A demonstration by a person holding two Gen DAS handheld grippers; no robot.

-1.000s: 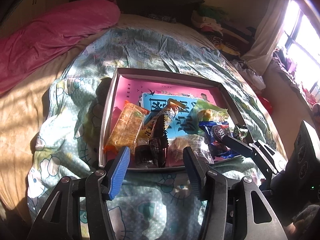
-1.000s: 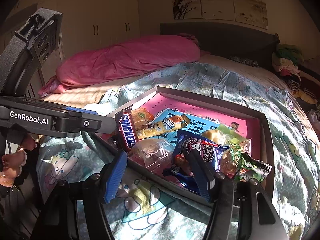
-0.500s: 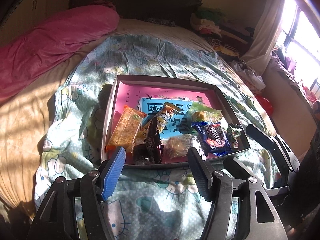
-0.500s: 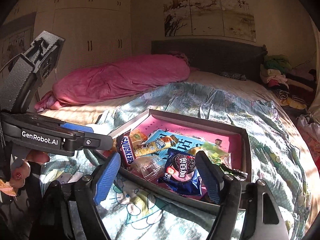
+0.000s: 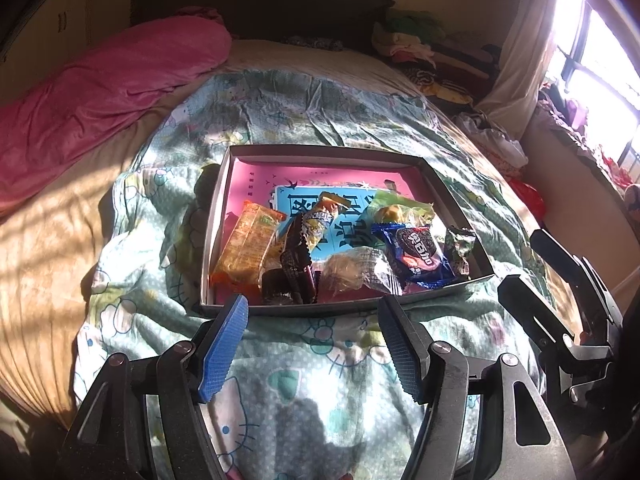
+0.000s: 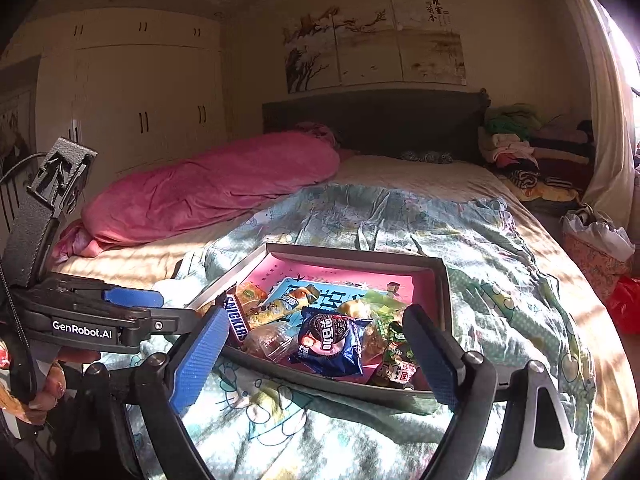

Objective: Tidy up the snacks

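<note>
Snacks (image 5: 416, 254) crowd the tray (image 5: 340, 151) on the quilt (image 5: 328, 112); both hand-held grippers' jaws opening, empty.

"SNICKERS" on the brown bar wrapper (image 6: 236, 322) at the box's near left; "GenRobot.AI" on the left gripper (image 6: 178, 312) arm.

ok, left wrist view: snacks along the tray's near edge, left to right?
Orange packet → dark chocolate bar → clear-wrapped pastry → blue Oreo pack → green-black packet, all inside the tray.
</note>
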